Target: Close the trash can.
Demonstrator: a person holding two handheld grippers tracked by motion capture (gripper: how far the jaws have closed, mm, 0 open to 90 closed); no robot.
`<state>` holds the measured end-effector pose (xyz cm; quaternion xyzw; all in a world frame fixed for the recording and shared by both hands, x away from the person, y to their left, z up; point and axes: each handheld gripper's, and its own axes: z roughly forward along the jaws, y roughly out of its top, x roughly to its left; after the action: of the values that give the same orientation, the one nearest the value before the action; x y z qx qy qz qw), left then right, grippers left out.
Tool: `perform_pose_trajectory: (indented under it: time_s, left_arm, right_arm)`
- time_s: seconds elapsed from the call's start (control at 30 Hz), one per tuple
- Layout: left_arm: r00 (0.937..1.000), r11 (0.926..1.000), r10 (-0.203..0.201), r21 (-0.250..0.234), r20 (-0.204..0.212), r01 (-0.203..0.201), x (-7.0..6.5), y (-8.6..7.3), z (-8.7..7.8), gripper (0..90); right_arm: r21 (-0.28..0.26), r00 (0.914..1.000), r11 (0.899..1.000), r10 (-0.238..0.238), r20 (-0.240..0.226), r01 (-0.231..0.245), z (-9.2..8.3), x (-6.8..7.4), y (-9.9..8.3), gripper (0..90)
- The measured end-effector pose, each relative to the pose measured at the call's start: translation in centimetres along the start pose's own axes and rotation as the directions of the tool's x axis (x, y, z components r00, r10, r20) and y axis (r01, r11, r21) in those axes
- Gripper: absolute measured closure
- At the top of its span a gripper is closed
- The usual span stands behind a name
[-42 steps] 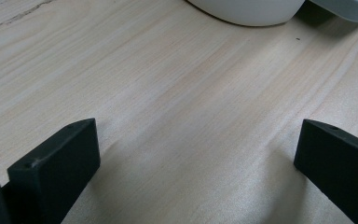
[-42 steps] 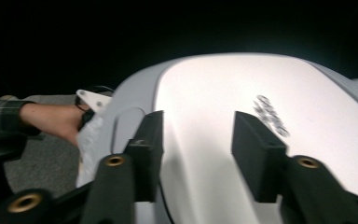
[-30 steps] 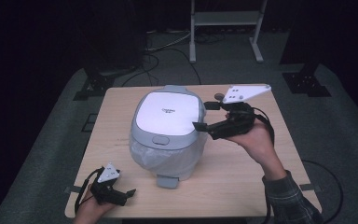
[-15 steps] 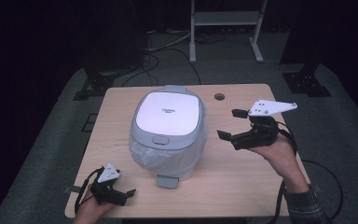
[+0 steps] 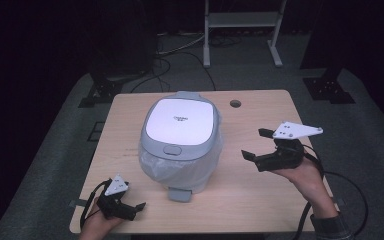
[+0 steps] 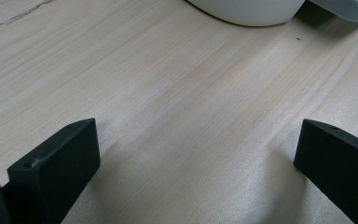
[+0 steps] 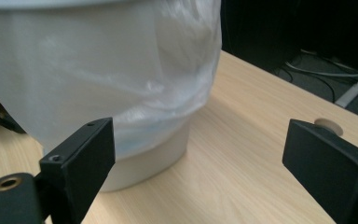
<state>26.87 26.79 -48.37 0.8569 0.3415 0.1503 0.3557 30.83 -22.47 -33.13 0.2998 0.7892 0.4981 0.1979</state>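
**Grey-lidded bin closed, both grippers off it**

White plastic liner bag (image 5: 207, 162) bulges under the shut grey-and-white lid (image 5: 180, 125) of the small pedal bin (image 5: 180, 167), which stands mid-table on the pale wooden table (image 5: 260, 200). Its pedal faces the near edge.

Right gripper (image 5: 252, 145): right of the bin, apart from it, aimed at the bagged wall. Its jaws have just been opening and stand wide, nothing between them.

Left gripper (image 5: 135, 207): parked at the near left corner, jaws spread over bare wood, holding nothing. Probably idle while the right works.
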Motion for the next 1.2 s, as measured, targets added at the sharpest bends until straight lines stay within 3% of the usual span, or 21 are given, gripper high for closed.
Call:
perform_pose_trajectory:
  time_s: [0.53, 0.93, 1.2]
  left_arm:
    - [1.0, 1.0, 0.0, 0.0, 0.0, 0.0, 0.0, 0.0, 0.0, 0.0]
    - [1.0, 1.0, 0.0, 0.001, 0.0, 0.0, 0.0, 0.0, 0.0, 0.0]
    - [1.0, 1.0, 0.0, -0.001, 0.0, 0.0, 0.0, 0.0, 0.0, 0.0]
  right_arm:
    - [0.075, 0.9963, 0.996, 0.041, 0.076, -0.046, 0.3, -1.2, -4.7, 8.2]
    - [0.133, 0.991, 0.987, 0.076, 0.111, -0.09, 0.5, -1.8, -8.5, 8.3]
    - [0.177, 0.9893, 0.98, 0.073, 0.127, -0.095, 0.6, -2.1, -10.5, 8.3]
